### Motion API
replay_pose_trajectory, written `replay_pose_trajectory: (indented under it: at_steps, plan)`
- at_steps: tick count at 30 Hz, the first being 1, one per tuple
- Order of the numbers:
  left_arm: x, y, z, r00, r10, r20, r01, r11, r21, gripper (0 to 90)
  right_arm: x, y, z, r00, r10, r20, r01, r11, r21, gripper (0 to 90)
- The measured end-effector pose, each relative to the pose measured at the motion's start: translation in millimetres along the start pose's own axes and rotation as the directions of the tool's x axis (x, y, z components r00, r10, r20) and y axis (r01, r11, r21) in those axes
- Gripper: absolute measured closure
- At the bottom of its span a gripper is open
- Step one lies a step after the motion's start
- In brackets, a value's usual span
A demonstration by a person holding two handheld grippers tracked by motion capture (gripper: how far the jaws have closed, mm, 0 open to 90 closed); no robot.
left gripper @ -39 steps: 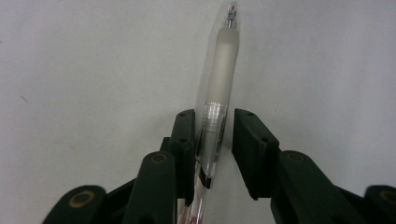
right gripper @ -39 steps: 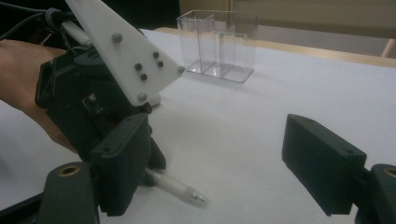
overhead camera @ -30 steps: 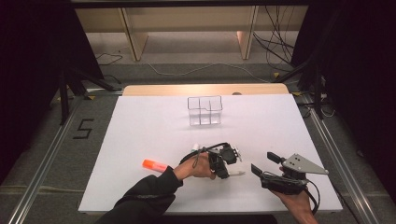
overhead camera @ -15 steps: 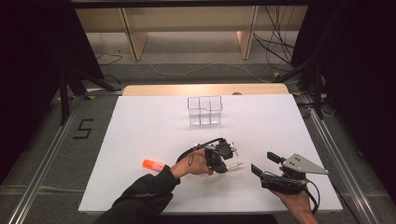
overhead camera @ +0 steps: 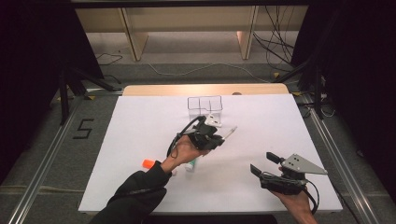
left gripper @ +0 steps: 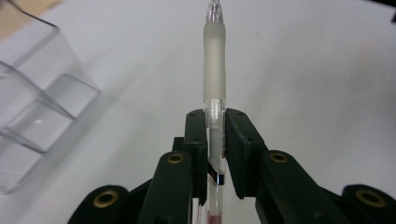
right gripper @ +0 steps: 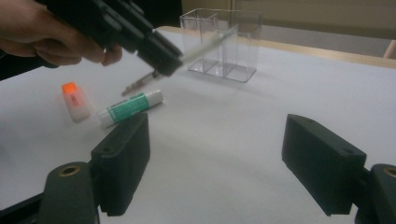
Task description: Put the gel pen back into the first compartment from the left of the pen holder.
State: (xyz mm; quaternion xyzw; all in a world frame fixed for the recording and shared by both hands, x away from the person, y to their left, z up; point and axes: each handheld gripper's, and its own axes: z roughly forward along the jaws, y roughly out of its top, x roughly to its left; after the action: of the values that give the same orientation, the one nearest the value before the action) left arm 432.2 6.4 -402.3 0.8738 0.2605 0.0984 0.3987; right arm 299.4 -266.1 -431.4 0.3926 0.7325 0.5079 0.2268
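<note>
White board covers the tabletop [overhead camera: 140, 116], with a bare wooden strip along its far edge and dark floor with cables beyond. Near the middle of the far edge stands a clear plastic organizer [overhead camera: 205, 108], split into compartments and upright. The left gripper [overhead camera: 215, 140] is held above the middle of the tabletop, just short of the organizer, and its jaws are pinched on a clear pen [left gripper: 214, 84]; in the left gripper view the frosted grip and tip of the pen stick out ahead of the jaws, with the organizer off to one side and lower down. In the high view the pen points toward the far right, lifted off the surface. Beneath and behind the left hand [overhead camera: 186, 151] lie a glue stick [right gripper: 130, 108] with a green label and a small orange-capped tube [right gripper: 75, 101], side by side but apart, toward the near left. The right gripper [overhead camera: 267, 164] sits near the near right corner, its jaws spread wide and holding nothing.
</note>
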Motion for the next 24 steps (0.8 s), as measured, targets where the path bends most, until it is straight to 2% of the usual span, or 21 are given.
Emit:
replay_pose_trajectory:
  at_steps: [1, 2, 3, 9, 10, 11, 12, 14, 18, 20, 21, 22, 24]
  plan:
    - [0.0, 0.0, 0.0, 1.0000, 0.000, 0.000, 0.000, 1.0000, 0.000, 79.0, -0.2, -0.2, 0.2, 1.0000, 0.001, 0.000, -0.001, 1.000, 0.001, 24.4]
    - [6.0, -0.4, -5.4, 0.9993, -0.031, -0.022, 0.030, 0.9985, -0.045, 79.0, -0.4, -0.3, 0.2, 1.0000, 0.003, 0.000, -0.003, 1.000, 0.001, 24.4]
    - [8.4, -0.6, -7.4, 0.9983, -0.048, -0.032, 0.046, 0.9968, -0.065, 79.0, -0.5, -0.2, 0.1, 1.0000, 0.005, 0.001, -0.005, 1.000, 0.002, 24.4]
    - [18.7, -0.7, -18.7, 0.9930, -0.091, -0.075, 0.080, 0.9872, -0.138, 79.0, 0.3, -0.2, 0.5, 1.0000, -0.001, -0.002, 0.001, 1.000, 0.000, 24.4]
    - [18.7, -0.7, -18.7, 0.9930, -0.091, -0.075, 0.080, 0.9872, -0.138, 79.0, 0.3, -0.4, 0.8, 1.0000, -0.001, -0.003, 0.001, 1.000, 0.001, 24.4]
    - [20.0, -0.5, -20.3, 0.9919, -0.101, -0.077, 0.089, 0.9846, -0.151, 79.0, 0.4, -0.5, 0.9, 1.0000, 0.000, -0.003, 0.000, 1.000, 0.001, 24.4]
    - [23.0, -0.4, -22.7, 0.9892, -0.117, -0.088, 0.100, 0.9784, -0.181, 79.0, 0.4, -0.6, 0.9, 1.0000, 0.000, -0.003, 0.000, 1.000, 0.001, 24.4]
    - [26.1, -0.8, -24.3, 0.9872, -0.124, -0.100, 0.102, 0.9749, -0.198, 79.0, 0.1, -0.4, 1.1, 1.0000, 0.005, -0.003, -0.005, 1.000, 0.002, 24.4]
    - [35.2, -2.5, -26.8, 0.9808, -0.169, -0.097, 0.142, 0.9619, -0.233, 79.0, 0.4, -0.7, 1.5, 1.0000, 0.005, -0.002, -0.005, 1.000, 0.005, 24.4]
    - [39.7, -3.4, -28.5, 0.9768, -0.184, -0.110, 0.150, 0.9542, -0.259, 79.0, 0.2, -0.8, 1.9, 1.0000, 0.008, -0.002, -0.008, 1.000, 0.006, 24.4]
    - [39.7, -3.4, -28.5, 0.9768, -0.184, -0.110, 0.150, 0.9542, -0.259, 79.0, 0.3, -1.0, 2.1, 0.9999, 0.011, -0.003, -0.011, 1.000, 0.009, 24.4]
    - [43.7, -3.8, -30.4, 0.9726, -0.202, -0.115, 0.163, 0.9453, -0.282, 79.0, 0.0, -1.1, 2.4, 0.9999, 0.009, -0.005, -0.009, 1.000, 0.009, 24.4]
    - [47.4, -4.1, -33.1, 0.9684, -0.216, -0.125, 0.170, 0.9378, -0.303, 79.0, -0.1, -1.1, 2.8, 0.9999, 0.010, -0.005, -0.010, 1.000, 0.008, 24.4]
